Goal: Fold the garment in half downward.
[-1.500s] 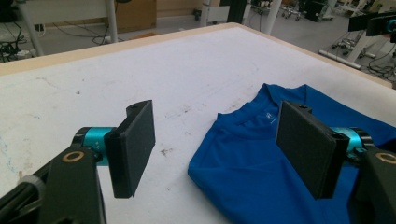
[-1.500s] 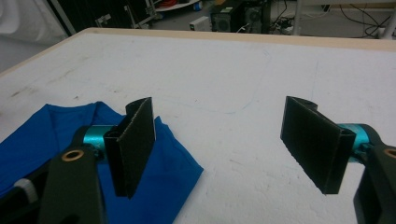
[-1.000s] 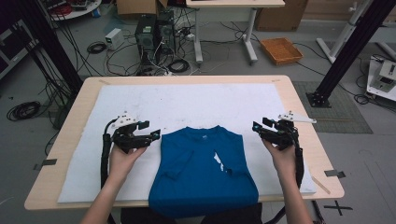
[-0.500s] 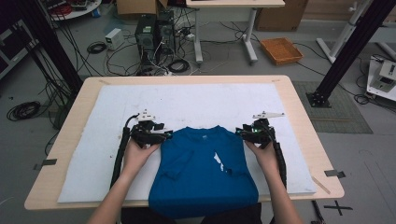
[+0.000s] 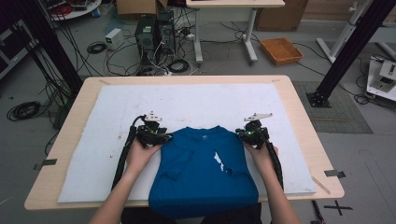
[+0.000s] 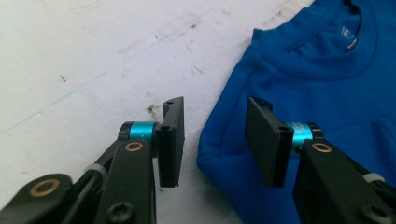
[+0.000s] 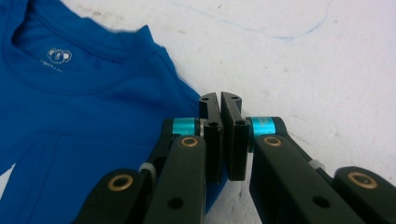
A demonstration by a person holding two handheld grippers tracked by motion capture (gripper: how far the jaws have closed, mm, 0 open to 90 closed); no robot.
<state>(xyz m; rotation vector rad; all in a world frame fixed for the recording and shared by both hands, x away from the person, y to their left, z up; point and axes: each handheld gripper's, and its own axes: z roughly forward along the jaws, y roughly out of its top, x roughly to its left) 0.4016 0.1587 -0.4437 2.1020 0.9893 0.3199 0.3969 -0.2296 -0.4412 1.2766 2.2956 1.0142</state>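
Observation:
A blue t-shirt (image 5: pixel 205 168) lies on the white mat (image 5: pixel 196 102), collar away from the person, sleeves folded in, hem hanging over the near table edge. My left gripper (image 5: pixel 166 136) is at its left shoulder. In the left gripper view the left gripper (image 6: pixel 214 105) is open, its jaws either side of the shoulder corner of the t-shirt (image 6: pixel 317 93). My right gripper (image 5: pixel 239 133) is at the other shoulder. In the right gripper view the right gripper (image 7: pixel 219 95) has its jaws pressed together on the edge of the t-shirt (image 7: pixel 84 116).
The mat covers most of the wooden table (image 5: pixel 299 112), with bare mat beyond and beside the shirt. Computer towers (image 5: pixel 154 35), cables and an orange tray (image 5: pixel 281 50) sit on the floor behind. A black frame post (image 5: pixel 345 51) stands at the right.
Both grippers moved inward from beside the shirt to its shoulders. The right gripper's jaws are now together at the shoulder edge.

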